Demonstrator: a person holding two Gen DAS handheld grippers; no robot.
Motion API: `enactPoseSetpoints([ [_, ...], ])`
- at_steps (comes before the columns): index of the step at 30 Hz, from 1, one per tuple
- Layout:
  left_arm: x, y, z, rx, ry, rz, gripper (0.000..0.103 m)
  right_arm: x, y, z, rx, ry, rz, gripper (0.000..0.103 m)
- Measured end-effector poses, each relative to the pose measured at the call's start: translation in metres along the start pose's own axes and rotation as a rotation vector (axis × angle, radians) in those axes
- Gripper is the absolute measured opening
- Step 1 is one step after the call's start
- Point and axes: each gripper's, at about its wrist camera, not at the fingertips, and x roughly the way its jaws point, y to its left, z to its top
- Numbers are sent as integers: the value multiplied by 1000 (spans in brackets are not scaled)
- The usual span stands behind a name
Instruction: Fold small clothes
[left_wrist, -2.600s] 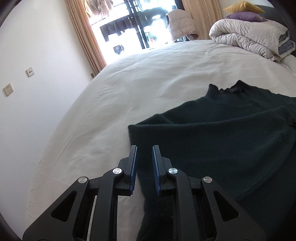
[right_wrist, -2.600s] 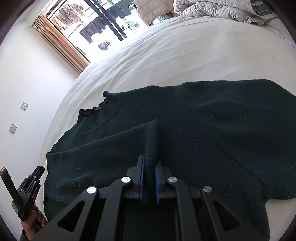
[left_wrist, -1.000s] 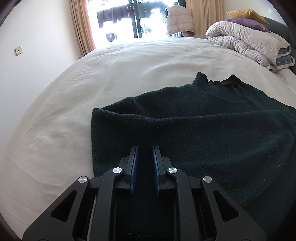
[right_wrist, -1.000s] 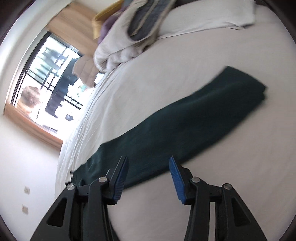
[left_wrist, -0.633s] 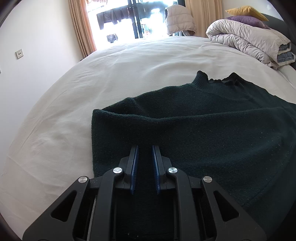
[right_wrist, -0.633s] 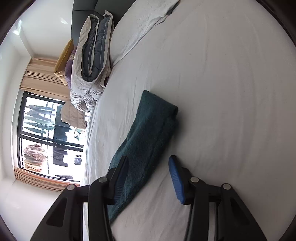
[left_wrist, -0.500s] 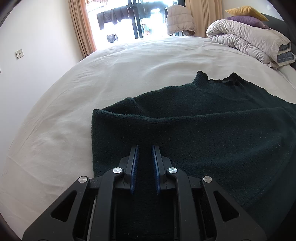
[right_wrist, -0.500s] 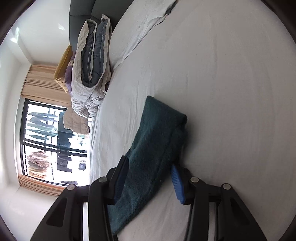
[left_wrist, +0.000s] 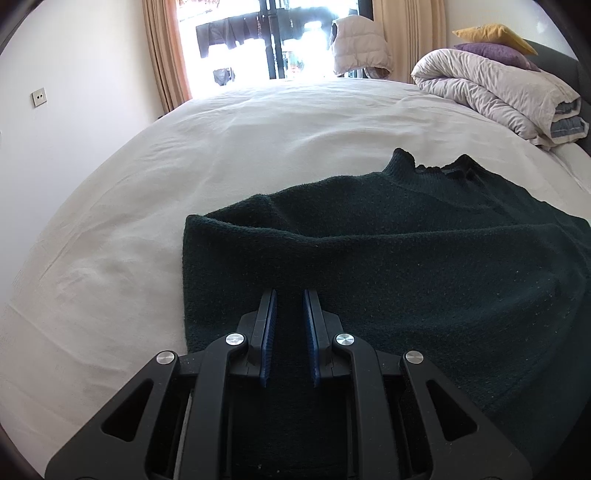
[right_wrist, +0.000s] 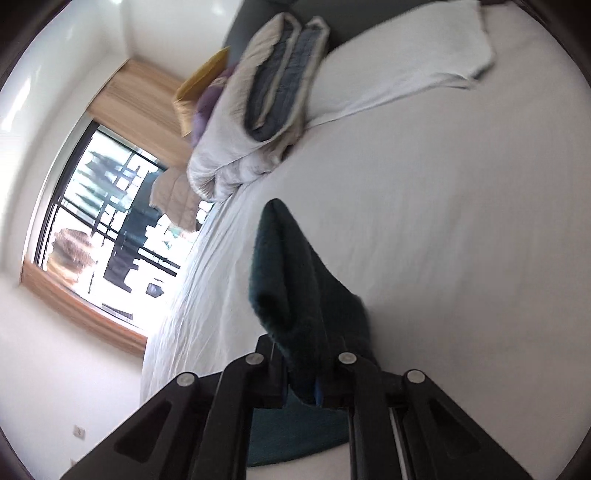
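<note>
Right claw (right_wrist: 301, 373) has just closed on the sweater's (left_wrist: 406, 258) far sleeve (right_wrist: 295, 280), lifting it off the bed (right_wrist: 461, 221) for folding inward; left claw (left_wrist: 289, 332) stays clamped on the near edge.

Left gripper (left_wrist: 289, 295), jaws nearly closed on a fold of the dark green knitted sweater (left_wrist: 406, 258), which lies spread on the white-sheeted bed (left_wrist: 258, 147). Rolled pale duvet (left_wrist: 491, 88) far right; bright window (left_wrist: 266, 40) behind.

Bare white bed (left_wrist: 258, 147) sheet lies open toward the window-side edge and the left edge. At the head end, a rolled duvet (left_wrist: 491, 88) and stacked pillows (left_wrist: 495, 40) block passage.
</note>
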Motion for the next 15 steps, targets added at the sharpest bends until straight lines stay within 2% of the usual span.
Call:
enactPoseSetpoints([
  [5,0,7,0,-38,-7,-37,15,18,152,-69,-351,82,85,12],
  [9,0,15,0,-87,-15,-85,15,35,250,-143,-575,133,139,12],
  [11,-1,22,-1,-126,-19,-125,15,48,287,-187,-682,169,159,12],
  [15,0,47,-4,-259,-28,-264,15,79,318,-266,-772,289,187,12],
])
